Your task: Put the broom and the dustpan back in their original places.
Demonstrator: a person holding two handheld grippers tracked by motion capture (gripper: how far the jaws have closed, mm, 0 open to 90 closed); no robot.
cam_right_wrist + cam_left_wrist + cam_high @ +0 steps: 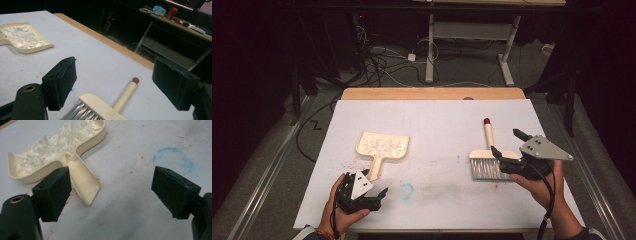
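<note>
A cream dustpan [382, 146] full of white shreds [53, 143] lies left of the table's middle, its handle [83, 182] pointing toward the person. My left gripper [376, 182] is open just short of that handle's end; in the left gripper view the left gripper [111, 186] has the handle tip beside its left jaw, untouched. At the right lies a cream brush [486, 157] with a red-tipped handle [126, 94] and grey bristles [486, 171]. My right gripper [508, 142] stands open right next to the brush head; the right gripper [115, 72] holds nothing.
White paper [432, 120] covers the wooden table [432, 93]. A blue ring mark [173, 158] and red specks [100, 223] dot the paper near the left gripper. Beyond the far edge are a desk frame and cables on the floor [427, 55].
</note>
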